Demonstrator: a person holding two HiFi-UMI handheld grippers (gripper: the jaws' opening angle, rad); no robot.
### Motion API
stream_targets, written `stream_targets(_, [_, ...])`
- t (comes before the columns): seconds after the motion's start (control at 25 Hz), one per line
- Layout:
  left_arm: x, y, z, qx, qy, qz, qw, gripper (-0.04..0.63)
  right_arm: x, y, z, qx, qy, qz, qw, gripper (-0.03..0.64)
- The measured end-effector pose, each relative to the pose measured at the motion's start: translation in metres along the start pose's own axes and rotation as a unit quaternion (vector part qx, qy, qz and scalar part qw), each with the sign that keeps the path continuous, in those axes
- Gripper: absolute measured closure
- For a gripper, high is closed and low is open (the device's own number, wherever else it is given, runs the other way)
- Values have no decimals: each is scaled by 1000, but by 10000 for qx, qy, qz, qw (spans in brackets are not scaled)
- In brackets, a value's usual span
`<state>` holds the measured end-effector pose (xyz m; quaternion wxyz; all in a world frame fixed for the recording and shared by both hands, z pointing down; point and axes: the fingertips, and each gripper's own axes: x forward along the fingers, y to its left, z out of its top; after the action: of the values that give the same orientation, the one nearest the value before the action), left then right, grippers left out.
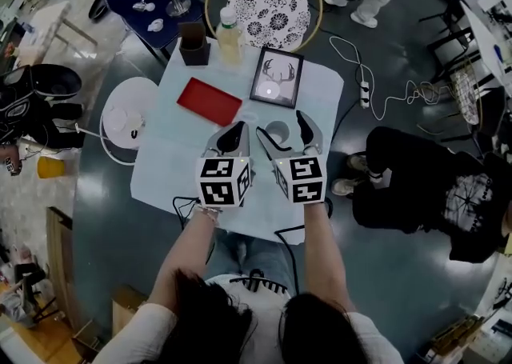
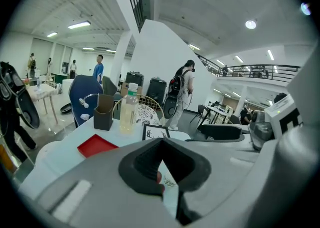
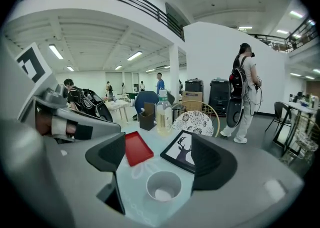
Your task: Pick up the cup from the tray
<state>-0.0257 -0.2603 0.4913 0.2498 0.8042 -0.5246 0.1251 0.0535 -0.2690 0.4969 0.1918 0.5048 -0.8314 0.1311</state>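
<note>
A white paper cup [image 1: 277,130] [image 3: 163,187] stands upright and empty on the pale table [image 1: 168,162], not on the red tray [image 1: 209,101] [image 3: 137,148] [image 2: 96,145], which lies bare to its far left. My right gripper [image 1: 286,137] [image 3: 161,158] is open, one jaw on each side of the cup without touching it. Beside it on the left, my left gripper [image 1: 232,138] [image 2: 162,164] is shut with nothing in it and stays clear of the cup.
A framed deer picture [image 1: 277,76] [image 3: 181,153] lies just beyond the cup. A bottle [image 1: 229,34] and a dark box [image 1: 194,42] stand at the table's far edge. A wicker chair [image 1: 268,2] is behind, and a person sits at the right [image 1: 424,186].
</note>
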Motion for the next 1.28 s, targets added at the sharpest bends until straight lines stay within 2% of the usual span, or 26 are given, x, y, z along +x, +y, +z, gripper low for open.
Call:
stream_targets(0.16, [-19, -9, 15, -129, -252, -55, 9996, 595, -17, 11, 18, 188, -198, 53, 9996, 233])
stream_targets(0.32, [-36, -14, 26, -37, -408, -77, 9991, 595, -38, 24, 37, 244, -449, 74, 9987, 363])
stream_targets(0.44, [-49, -19, 37, 99, -563, -162, 9982, 595, -55, 26, 50, 440, -704, -24, 9965, 433])
stream_targets(0.64, [-70, -30, 45, 286, -782, -284, 9961, 595, -77, 31, 53, 370, -721, -308, 9962, 590])
stream_targets(0.92, [-95, -48, 46, 324, -924, -439, 9942, 595, -105, 45, 48, 458, -722, -338, 9958, 592])
stream_targets(1.28, [-112, -63, 37, 427, -917, -546, 9934, 595, -126, 55, 42, 337, -634, -454, 9964, 594])
